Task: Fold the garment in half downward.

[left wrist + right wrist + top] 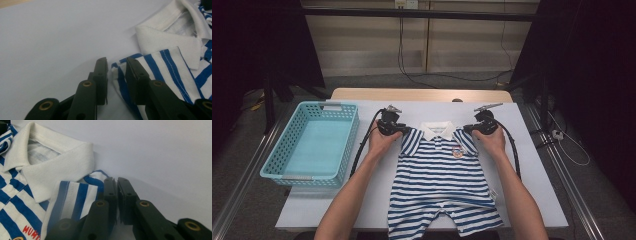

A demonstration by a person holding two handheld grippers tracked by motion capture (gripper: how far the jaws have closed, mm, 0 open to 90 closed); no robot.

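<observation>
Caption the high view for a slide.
Two hand-held claws at the shoulders of a striped romper, teal basket alongside.

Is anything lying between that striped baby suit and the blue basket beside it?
Nothing visible. Between the suit and the basket there is just bare white table, crossed by the person's left forearm and the left gripper at the suit's shoulder.

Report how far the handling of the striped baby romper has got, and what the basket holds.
Done: the striped romper lies flat, collar up, on the white table. In hand: the left tool stands open around the edge of one sleeve; the right tool, jaws nearly together, is at the other sleeve, and whether it grips cloth is unclear. Left: nothing is folded, and the turquoise basket is empty.
</observation>
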